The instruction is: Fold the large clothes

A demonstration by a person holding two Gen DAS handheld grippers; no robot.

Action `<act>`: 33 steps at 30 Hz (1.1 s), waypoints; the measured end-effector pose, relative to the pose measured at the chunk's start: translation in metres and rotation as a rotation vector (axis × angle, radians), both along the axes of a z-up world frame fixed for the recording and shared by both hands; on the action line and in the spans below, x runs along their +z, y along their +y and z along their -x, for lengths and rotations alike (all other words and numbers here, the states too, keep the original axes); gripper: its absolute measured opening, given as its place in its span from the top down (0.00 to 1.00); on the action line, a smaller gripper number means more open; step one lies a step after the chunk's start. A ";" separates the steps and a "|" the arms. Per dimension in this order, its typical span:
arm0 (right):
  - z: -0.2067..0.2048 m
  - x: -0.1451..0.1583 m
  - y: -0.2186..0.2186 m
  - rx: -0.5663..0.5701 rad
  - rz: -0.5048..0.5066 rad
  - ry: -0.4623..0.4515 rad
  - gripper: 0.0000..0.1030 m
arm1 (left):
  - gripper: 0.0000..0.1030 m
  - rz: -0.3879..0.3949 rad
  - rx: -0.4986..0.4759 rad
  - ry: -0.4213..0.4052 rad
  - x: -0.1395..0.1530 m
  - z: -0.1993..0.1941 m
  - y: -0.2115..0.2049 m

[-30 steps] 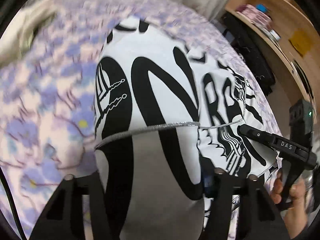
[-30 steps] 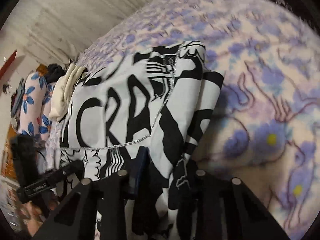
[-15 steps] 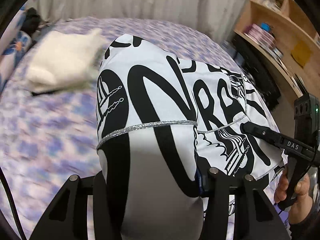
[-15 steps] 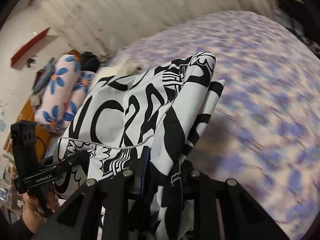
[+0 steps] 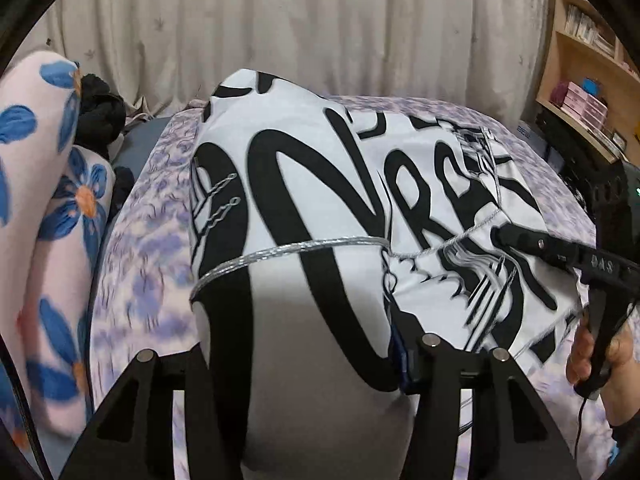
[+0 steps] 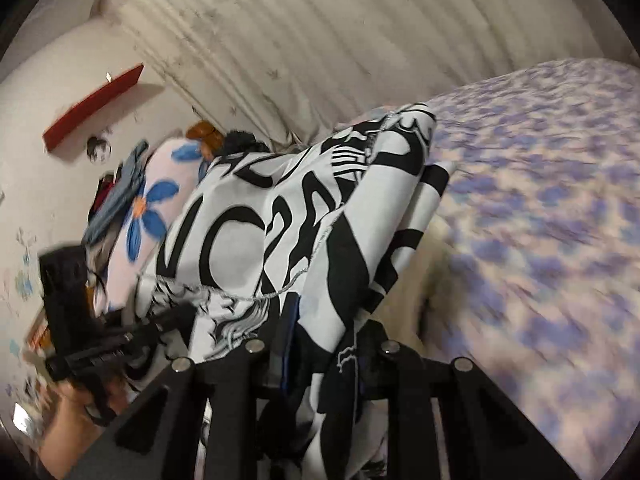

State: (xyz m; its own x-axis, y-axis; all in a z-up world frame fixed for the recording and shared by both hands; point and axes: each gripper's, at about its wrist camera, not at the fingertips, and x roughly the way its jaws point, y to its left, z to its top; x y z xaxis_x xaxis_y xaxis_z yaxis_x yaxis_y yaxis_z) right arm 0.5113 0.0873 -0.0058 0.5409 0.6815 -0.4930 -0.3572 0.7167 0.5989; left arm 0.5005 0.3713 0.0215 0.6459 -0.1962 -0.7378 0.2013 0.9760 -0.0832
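A large white garment with bold black lettering and a silver stitched seam (image 5: 320, 208) is held up off the bed between both grippers; it also shows in the right wrist view (image 6: 280, 232). My left gripper (image 5: 320, 364) is shut on its near edge, the cloth draping over the fingers. My right gripper (image 6: 320, 356) is shut on another part of the same edge, with folds bunched between its fingers. The right gripper also shows in the left wrist view (image 5: 552, 248), and the left gripper in the right wrist view (image 6: 132, 332).
The bed has a purple floral blanket (image 6: 540, 208). A pink pillow with blue flowers (image 5: 52, 216) and dark clothes (image 5: 100, 112) lie at the left. A curtain (image 5: 320, 28) hangs behind. Wooden shelves (image 5: 588, 92) stand at the right.
Both grippers have lifted the garment and tilted upward, so the curtain and pillow now show. The grips on the cloth are unchanged.
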 end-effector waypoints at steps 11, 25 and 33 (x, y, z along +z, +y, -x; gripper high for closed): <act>-0.018 -0.017 0.027 -0.092 0.411 -0.112 0.39 | 0.25 -0.006 0.132 -0.033 -0.057 -0.025 0.039; 0.012 -0.042 0.053 -0.026 0.466 0.000 0.94 | 0.84 -0.320 0.331 -0.098 -0.064 -0.005 -0.024; 0.101 0.028 -0.022 -0.073 0.461 0.026 0.82 | 0.10 -0.251 0.392 -0.215 0.015 0.094 -0.053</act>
State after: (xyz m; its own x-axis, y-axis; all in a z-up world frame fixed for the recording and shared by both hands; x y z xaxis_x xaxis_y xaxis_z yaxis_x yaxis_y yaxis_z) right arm 0.4108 0.0649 0.0221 0.5627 0.3482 -0.7497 -0.2846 0.9331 0.2198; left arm 0.4064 0.3185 0.0370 0.7775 0.2571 -0.5739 -0.1966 0.9662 0.1665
